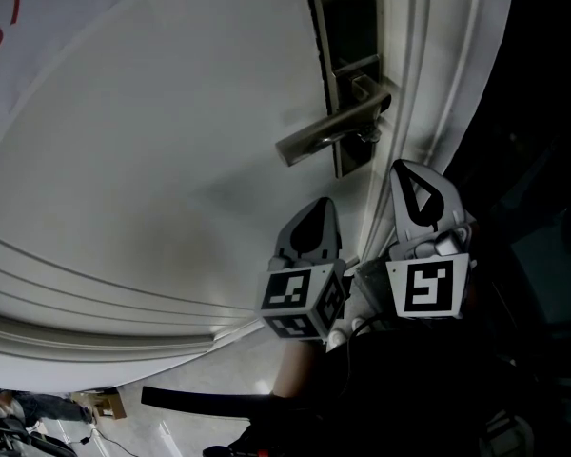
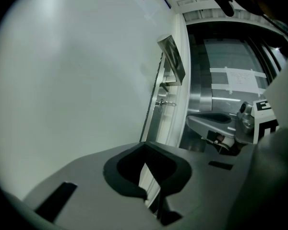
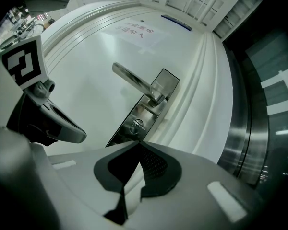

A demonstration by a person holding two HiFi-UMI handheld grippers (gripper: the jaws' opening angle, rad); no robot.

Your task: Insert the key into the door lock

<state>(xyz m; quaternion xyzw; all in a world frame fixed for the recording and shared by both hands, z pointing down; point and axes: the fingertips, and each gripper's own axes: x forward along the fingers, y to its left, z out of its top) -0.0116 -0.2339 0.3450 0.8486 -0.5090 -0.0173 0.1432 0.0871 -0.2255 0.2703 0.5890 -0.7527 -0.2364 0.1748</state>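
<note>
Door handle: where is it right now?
In the head view the lever handle juts left from the dark lock plate near the right edge of the door, above the left gripper and right gripper.

Below the lever handle [image 1: 328, 133] the lock plate [image 3: 145, 113] stands unobstructed (the handle overhangs it); white moulding [image 1: 423, 84] crowds the right.

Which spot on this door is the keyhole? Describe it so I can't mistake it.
On the white door, find the dark metal lock plate beside the moulded edge, carrying the lever handle. The keyhole is the small round cylinder on that plate just below the lever's pivot, the only circular piece there.
</note>
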